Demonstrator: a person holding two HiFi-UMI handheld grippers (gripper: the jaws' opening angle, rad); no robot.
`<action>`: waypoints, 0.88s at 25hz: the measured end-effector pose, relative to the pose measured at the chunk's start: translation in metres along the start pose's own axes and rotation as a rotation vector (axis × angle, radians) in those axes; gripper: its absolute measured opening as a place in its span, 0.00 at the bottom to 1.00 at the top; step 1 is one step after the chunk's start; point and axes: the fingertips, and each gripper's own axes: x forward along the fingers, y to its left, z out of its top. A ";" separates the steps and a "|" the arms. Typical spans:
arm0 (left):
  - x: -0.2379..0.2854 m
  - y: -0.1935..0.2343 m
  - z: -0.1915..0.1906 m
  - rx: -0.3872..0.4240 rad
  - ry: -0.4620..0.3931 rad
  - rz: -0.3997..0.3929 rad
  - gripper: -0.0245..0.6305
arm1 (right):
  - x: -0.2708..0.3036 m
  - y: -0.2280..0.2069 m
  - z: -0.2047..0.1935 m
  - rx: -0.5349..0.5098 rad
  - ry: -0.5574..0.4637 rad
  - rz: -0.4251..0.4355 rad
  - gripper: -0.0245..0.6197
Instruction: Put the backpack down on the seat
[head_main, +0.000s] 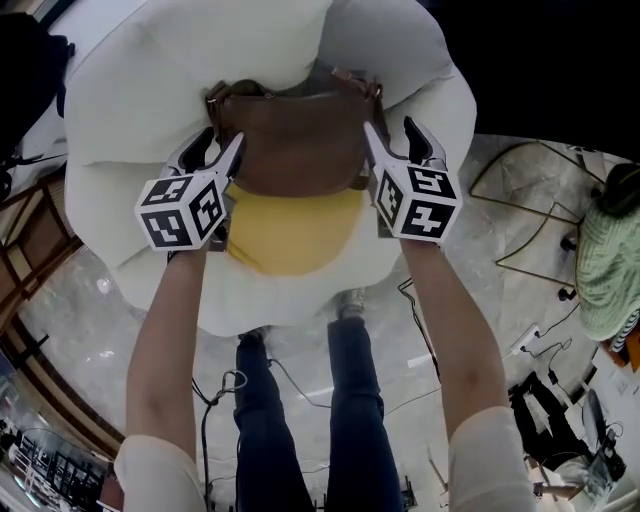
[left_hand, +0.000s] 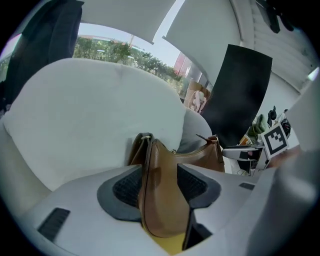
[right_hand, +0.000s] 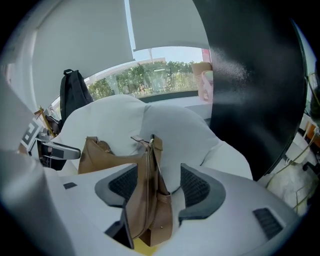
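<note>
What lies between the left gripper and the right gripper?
The brown handbag, sitting on the yellow seat cushion, fills the stretch between left gripper and right gripper, one end inside each gripper's open jaws. The head view shows it.

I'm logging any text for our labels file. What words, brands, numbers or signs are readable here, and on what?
No readable text anywhere.
Marker cubes: black-and-white square patterns only, no letters or numbers.
Brown bag: no brand or label shows.
Paper bag in the background: a printed picture, too blurred to read.
</note>
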 end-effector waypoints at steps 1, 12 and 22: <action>-0.004 -0.001 0.002 0.005 -0.002 0.003 0.37 | -0.004 0.003 0.003 -0.003 -0.004 0.004 0.46; -0.044 -0.029 0.019 0.033 -0.004 -0.028 0.11 | -0.046 0.030 0.030 -0.105 -0.012 0.031 0.10; -0.114 -0.062 0.025 0.017 -0.053 -0.049 0.10 | -0.115 0.050 0.046 -0.078 -0.045 0.052 0.09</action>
